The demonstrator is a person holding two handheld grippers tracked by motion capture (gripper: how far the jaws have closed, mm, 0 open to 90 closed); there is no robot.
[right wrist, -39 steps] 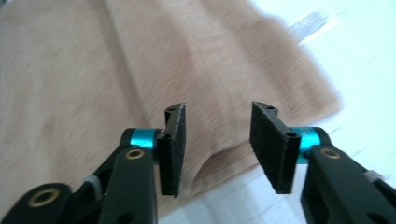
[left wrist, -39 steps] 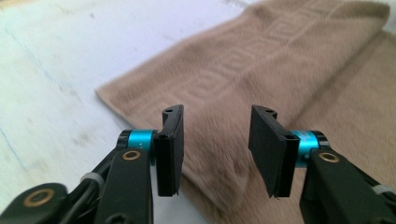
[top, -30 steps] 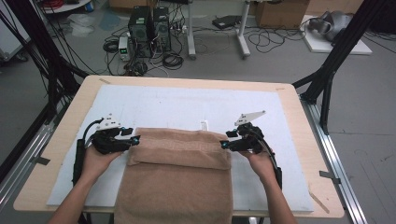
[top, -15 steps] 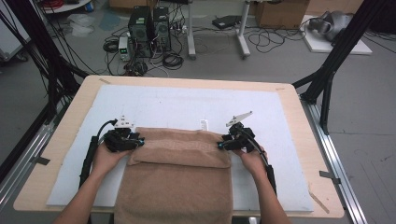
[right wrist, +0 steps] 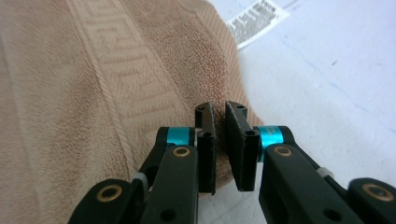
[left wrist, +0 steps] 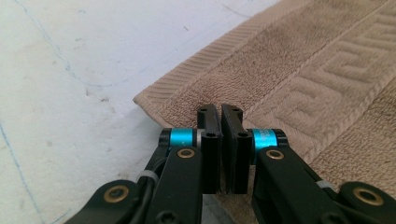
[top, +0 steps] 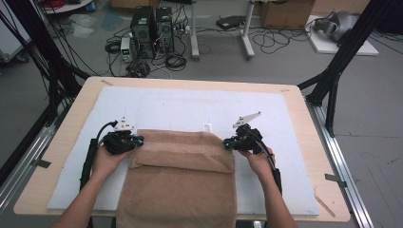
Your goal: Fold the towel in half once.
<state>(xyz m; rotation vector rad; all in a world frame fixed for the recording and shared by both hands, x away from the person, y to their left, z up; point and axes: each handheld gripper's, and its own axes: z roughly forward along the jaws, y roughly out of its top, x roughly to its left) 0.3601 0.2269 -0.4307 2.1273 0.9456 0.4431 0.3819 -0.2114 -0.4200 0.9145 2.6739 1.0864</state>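
Towel (top: 183,175): folded, brown, lying on the counter's (top: 190,104) near edge. Your left hand-held gripper (top: 138,141) and right hand-held gripper (top: 227,142) have just been closing, each now pinching a far towel corner.

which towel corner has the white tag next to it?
The folded towel's far right corner, by the right gripper: the white tag lies on the mat just beyond it. The left corner has none.

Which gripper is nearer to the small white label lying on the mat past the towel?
Right. The right gripper grips the towel's right corner, just below and right of the label. The left gripper grips the left corner, farther away.
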